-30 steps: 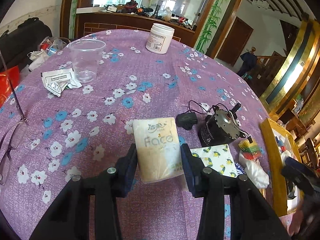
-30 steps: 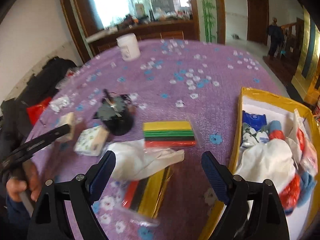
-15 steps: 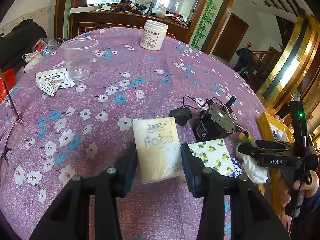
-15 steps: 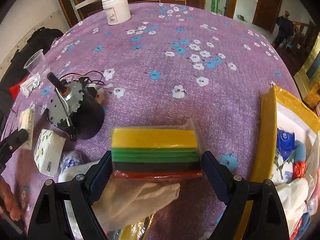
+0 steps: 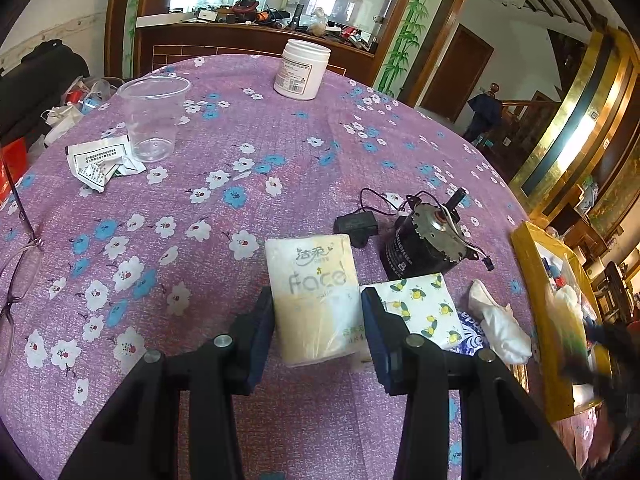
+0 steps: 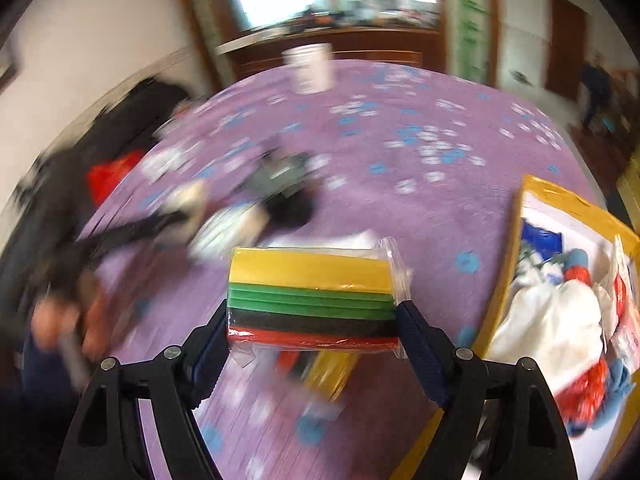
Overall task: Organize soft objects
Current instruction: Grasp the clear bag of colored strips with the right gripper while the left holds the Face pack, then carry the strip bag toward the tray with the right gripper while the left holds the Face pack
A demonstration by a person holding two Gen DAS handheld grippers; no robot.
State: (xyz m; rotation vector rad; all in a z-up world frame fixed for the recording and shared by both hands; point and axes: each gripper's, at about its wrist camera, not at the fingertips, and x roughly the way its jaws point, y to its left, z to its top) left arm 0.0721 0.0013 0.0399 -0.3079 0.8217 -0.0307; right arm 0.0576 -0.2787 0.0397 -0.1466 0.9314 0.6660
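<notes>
While the right gripper [image 6: 312, 320] clamps the striped sponge pack [image 6: 312, 296] above the cloth, jaws closing, carry it level over the yellow box [image 6: 516, 264] rim before release; left gripper [image 5: 318, 320] pinches the tissue pack [image 5: 314, 300], parked.
</notes>
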